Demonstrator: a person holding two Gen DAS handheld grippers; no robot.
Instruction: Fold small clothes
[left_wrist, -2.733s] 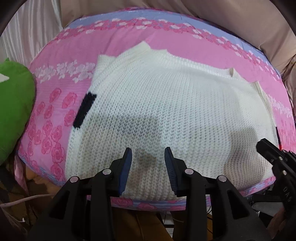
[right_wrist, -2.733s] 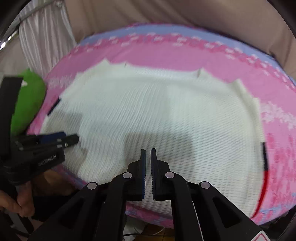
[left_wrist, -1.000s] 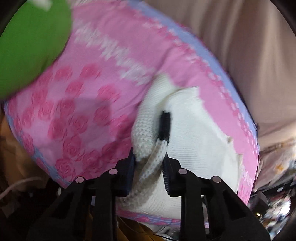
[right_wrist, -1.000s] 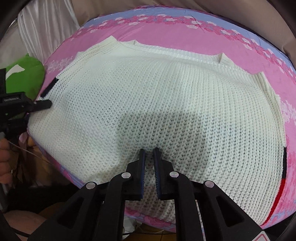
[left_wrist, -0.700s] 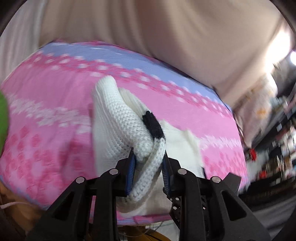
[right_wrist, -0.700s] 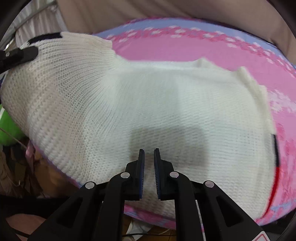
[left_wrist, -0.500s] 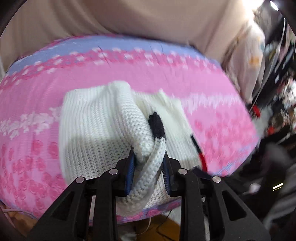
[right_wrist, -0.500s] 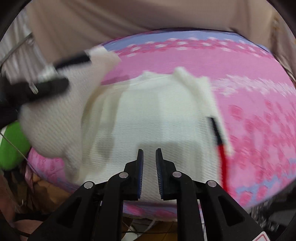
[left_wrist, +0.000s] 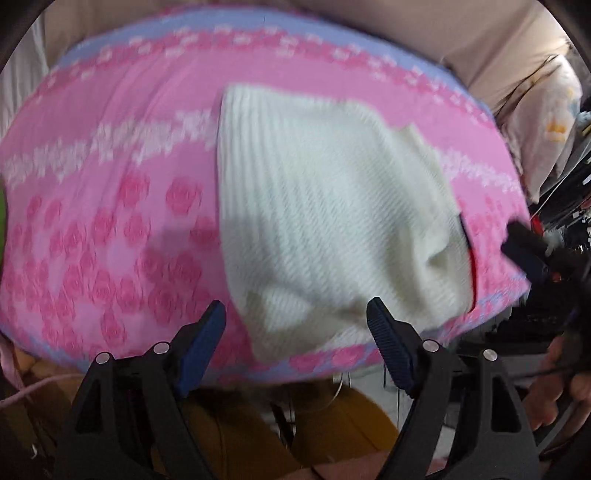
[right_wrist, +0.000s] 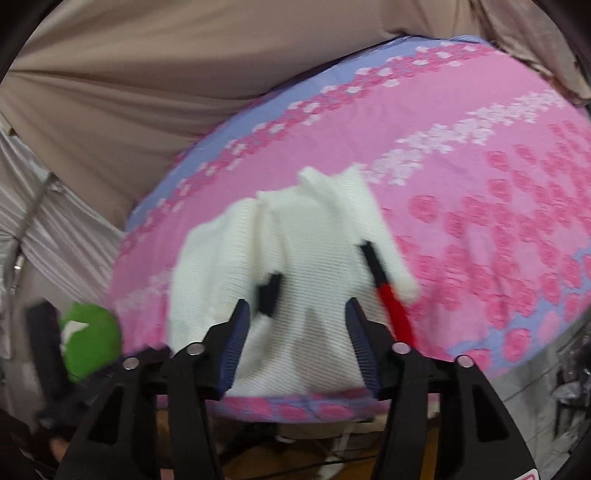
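A white knit sweater (left_wrist: 325, 206) lies folded over on itself on the pink floral table cover (left_wrist: 110, 221). My left gripper (left_wrist: 295, 315) hangs over the sweater's near edge; its jaws are opening and the pads touch nothing. In the right wrist view the sweater (right_wrist: 306, 258) shows a black cuff (right_wrist: 269, 295) and a red and black trim (right_wrist: 388, 299). My right gripper (right_wrist: 297, 314) is above its near edge, jaws opening, with no cloth pinched. It also shows at the right edge of the left wrist view, right gripper (left_wrist: 524, 251).
A green cushion (right_wrist: 90, 339) sits off the table's left end. Beige curtain (right_wrist: 147, 92) hangs behind the table. A hand (left_wrist: 554, 387) shows at the lower right. Bare pink cover (right_wrist: 498, 203) stretches right of the sweater.
The left gripper carried the sweater's black-cuffed side across to the right and let it go. The right gripper's jaws also went from nearly shut to wide, and it pulled back from the cloth.
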